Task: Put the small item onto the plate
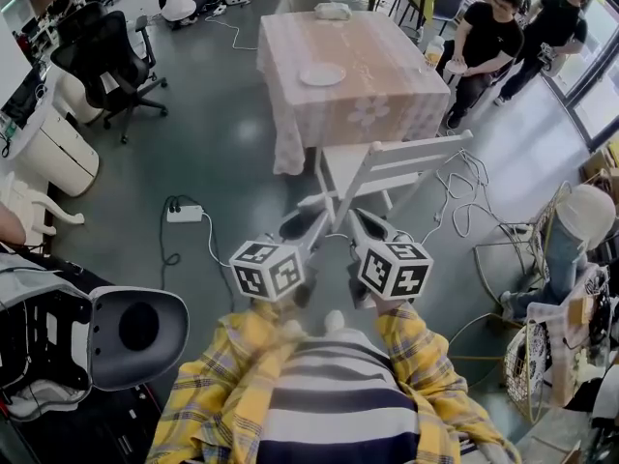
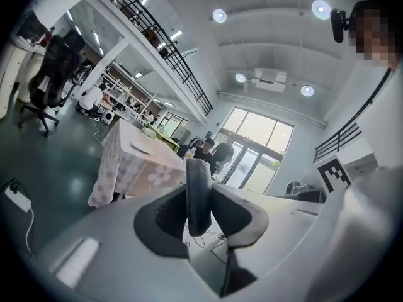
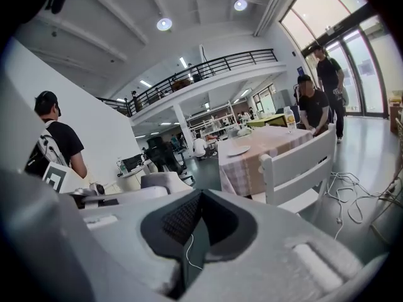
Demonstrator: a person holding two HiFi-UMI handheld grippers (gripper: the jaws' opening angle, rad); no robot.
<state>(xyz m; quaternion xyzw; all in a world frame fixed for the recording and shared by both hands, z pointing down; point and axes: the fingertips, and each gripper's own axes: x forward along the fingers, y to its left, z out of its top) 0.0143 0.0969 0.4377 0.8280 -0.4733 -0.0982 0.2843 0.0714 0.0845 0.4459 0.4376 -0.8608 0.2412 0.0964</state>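
A white plate [image 1: 322, 74] lies on a table with a checked, flowered cloth [image 1: 387, 95], far ahead of me across the floor. In the left gripper view the plate [image 2: 141, 147] shows on the table at the left. A thin dark grey item [image 2: 198, 194] stands upright between the pads of my left gripper [image 1: 302, 228], which is shut on it. My right gripper [image 3: 200, 197] is beside it, its pads meeting at the tips with nothing between them. From the right gripper view the plate [image 3: 238, 150] is seen past a white chair.
The white chair [image 1: 387, 172] stands between me and the table. Cables [image 1: 464, 201] trail over the floor at the right and a power strip [image 1: 184, 214] lies at the left. Two people [image 1: 484, 42] stand by the table's right side. A black office chair [image 1: 106, 61] is at the far left.
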